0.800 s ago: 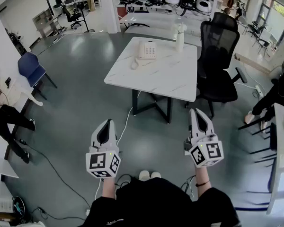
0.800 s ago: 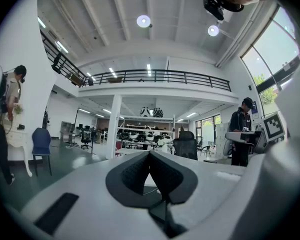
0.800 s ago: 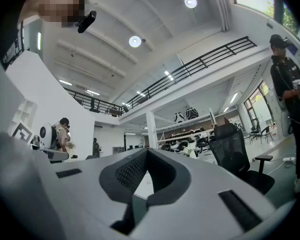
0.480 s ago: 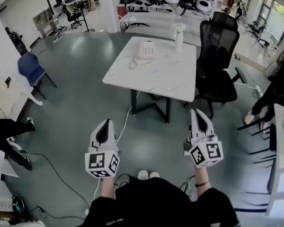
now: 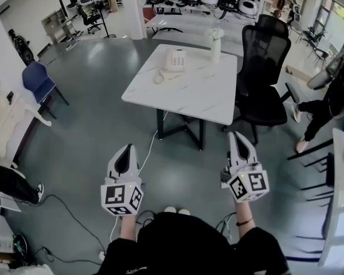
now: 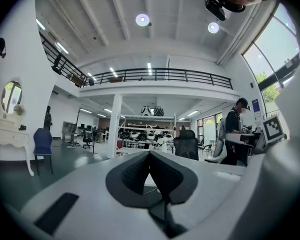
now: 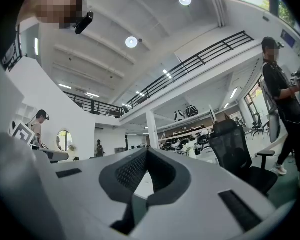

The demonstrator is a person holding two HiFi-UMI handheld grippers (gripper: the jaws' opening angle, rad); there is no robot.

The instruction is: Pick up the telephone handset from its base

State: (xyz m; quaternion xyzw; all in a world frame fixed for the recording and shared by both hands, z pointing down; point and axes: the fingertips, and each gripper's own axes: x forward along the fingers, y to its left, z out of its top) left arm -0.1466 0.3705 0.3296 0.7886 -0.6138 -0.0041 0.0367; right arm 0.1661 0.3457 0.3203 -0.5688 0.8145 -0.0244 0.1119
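Both arms stretched out front, low, side by side. Left white gripper at 7 o'clock, right white gripper at 5 o'clock, both pointing to 12. Both claws clenched, nothing inside. White telephone handset lies on white telephone base on white marble-look table - far off at 12, well apart from both grippers.

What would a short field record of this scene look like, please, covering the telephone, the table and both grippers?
phone: cream telephone, handset apparently resting on its base, coiled cord at its left
surface: white table, ahead of the person
beside phone: white bottle, upright, to the phone's right
seat: black office chair at the table's right side
left: left gripper, fingers together, empty, short of the table
right: right gripper, fingers together, empty, short of the table
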